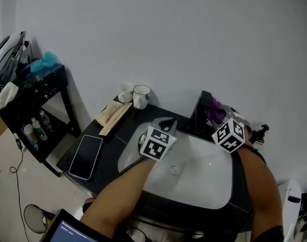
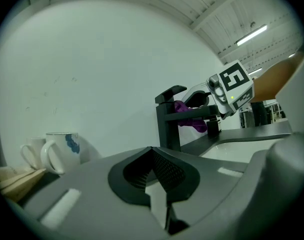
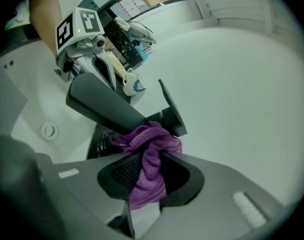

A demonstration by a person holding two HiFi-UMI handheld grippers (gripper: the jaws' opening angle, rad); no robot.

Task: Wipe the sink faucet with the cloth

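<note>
A black faucet [image 1: 200,112] stands at the back of the white sink [image 1: 204,185]. My right gripper [image 1: 217,116] is shut on a purple cloth [image 1: 212,113] and holds it against the faucet's right side. In the right gripper view the cloth [image 3: 148,156] bunches between the jaws of my right gripper [image 3: 144,184], touching the faucet [image 3: 104,108] where the spout meets the post. My left gripper [image 1: 168,123] hovers over the basin's back left, shut and holding nothing. Its own view shows my left gripper [image 2: 154,176], and beyond it the faucet [image 2: 168,121] and the cloth [image 2: 191,116].
Two mugs [image 1: 135,95] and a paper-wrapped packet [image 1: 112,116] sit on the black counter's back left, and a phone [image 1: 86,156] lies at its left end. A black shelf [image 1: 35,92] with bottles stands further left. The drain [image 1: 174,169] is in the basin's middle. A white wall stands close behind.
</note>
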